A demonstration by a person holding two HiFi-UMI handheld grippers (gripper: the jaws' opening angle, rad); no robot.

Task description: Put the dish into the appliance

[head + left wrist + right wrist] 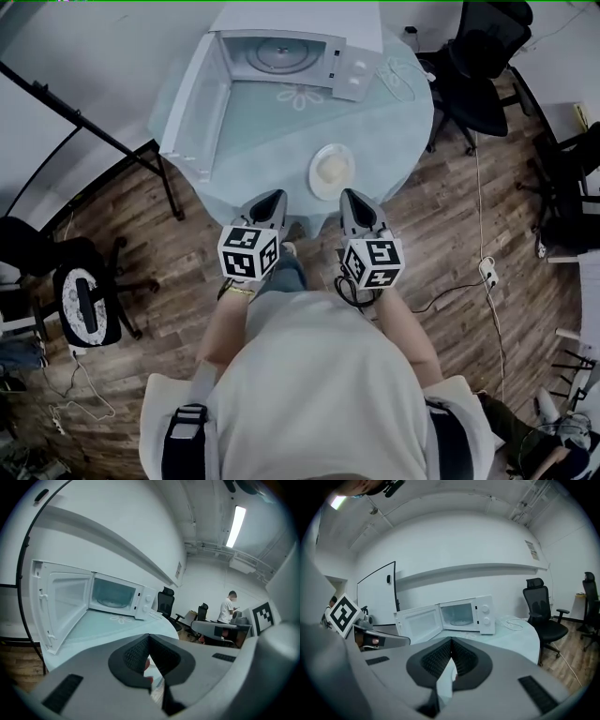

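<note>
A white dish (331, 171) with pale food on it sits near the front edge of the round table (394, 141). At the table's far side stands the white microwave (281, 52), its door (197, 108) swung open to the left and its glass turntable bare. Both gripper views show it too, as the microwave (117, 595) and the microwave (464, 613). My left gripper (275, 197) hangs at the table's front edge, just left of the dish, shut and empty. My right gripper (349, 195) is just below the dish, shut and empty. The jaws meet in the left gripper (149, 637) and the right gripper (451, 641) views.
A white cable (398, 80) lies on the table right of the microwave. Black office chairs (478, 66) stand at the right, a padded stool (84, 300) at the left. A power strip (487, 272) lies on the wooden floor. A person (228, 609) stands far off.
</note>
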